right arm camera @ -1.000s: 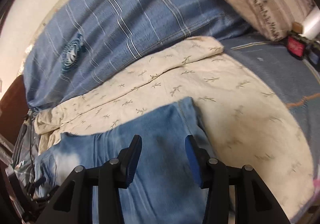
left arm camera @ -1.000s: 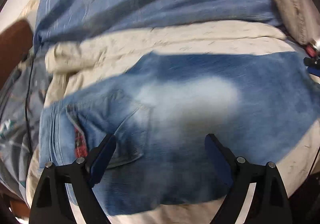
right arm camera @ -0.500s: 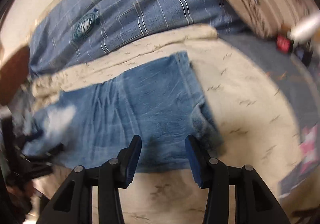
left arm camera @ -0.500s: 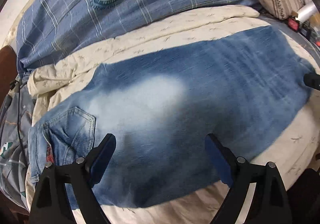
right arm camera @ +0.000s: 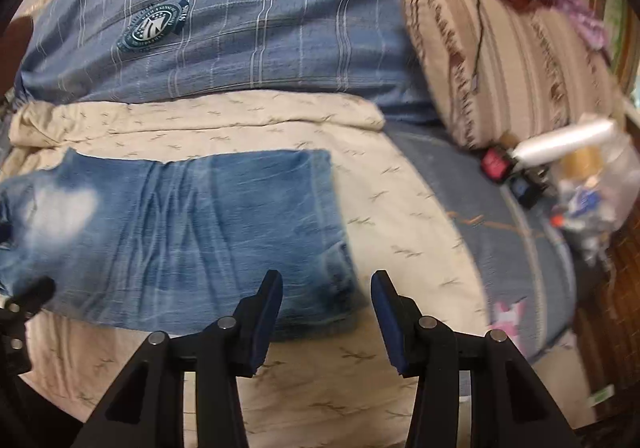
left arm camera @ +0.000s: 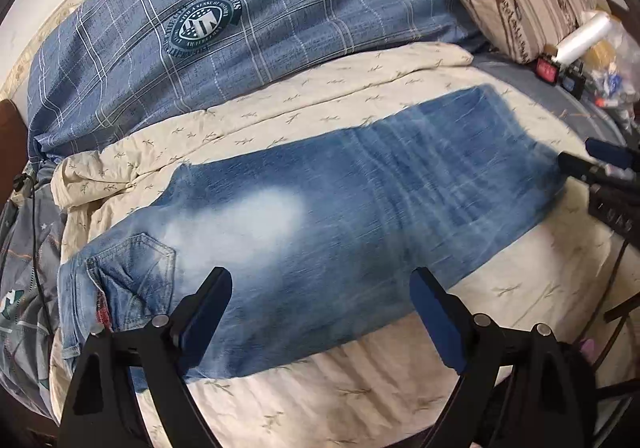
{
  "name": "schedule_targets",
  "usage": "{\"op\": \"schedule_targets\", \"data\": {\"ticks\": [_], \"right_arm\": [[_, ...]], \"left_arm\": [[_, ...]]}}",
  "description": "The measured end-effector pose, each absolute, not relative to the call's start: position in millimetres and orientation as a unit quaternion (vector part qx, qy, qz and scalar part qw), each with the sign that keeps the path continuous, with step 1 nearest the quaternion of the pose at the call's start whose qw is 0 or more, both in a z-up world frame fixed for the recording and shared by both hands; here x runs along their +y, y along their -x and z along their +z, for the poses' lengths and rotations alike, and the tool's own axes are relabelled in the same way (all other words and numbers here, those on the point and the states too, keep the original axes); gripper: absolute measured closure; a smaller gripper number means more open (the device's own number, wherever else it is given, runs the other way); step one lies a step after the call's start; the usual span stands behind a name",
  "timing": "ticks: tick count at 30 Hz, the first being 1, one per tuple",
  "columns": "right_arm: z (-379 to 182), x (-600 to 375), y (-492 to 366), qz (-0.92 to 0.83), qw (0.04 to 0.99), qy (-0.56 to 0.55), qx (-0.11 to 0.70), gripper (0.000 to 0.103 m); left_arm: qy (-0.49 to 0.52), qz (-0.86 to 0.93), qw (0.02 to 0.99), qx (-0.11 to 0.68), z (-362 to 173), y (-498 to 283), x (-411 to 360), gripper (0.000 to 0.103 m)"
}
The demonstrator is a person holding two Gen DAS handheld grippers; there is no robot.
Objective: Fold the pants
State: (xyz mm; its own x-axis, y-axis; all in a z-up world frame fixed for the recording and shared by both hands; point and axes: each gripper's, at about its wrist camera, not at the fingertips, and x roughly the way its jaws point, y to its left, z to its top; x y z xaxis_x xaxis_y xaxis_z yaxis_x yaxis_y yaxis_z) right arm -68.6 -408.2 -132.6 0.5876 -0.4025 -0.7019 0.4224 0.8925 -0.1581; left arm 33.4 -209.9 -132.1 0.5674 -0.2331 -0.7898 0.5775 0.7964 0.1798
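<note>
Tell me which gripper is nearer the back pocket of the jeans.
Left. The left gripper hangs open over the waist end, just beside the back pocket. The right gripper, empty too, hovers at the opposite end of the jeans, by the hem.

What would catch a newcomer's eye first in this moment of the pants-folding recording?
The faded blue denim jeans lie stretched flat across the cream leaf-print bedspread, a bleached pale patch near the back pocket. Behind them sits the blue plaid duvet with a round dark badge, and at the far right a beige striped pillow. The left gripper and right gripper both hover open above the jeans' near edge, holding nothing.
</note>
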Motion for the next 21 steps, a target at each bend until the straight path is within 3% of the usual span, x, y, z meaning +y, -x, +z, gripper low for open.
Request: {"op": "schedule_targets", "data": {"ticks": [13,21], "right_arm": [[-113,-408,97,-0.255,0.897,0.033,0.358,0.051],[-111,-413,100,-0.264,0.895,0.038,0.358,0.051]], "left_arm": [[-0.175,-0.289,0.886,0.319,-52,10,-241,0.012],[-0.172,-0.289,0.883,0.327,-53,9,-245,0.012]]}}
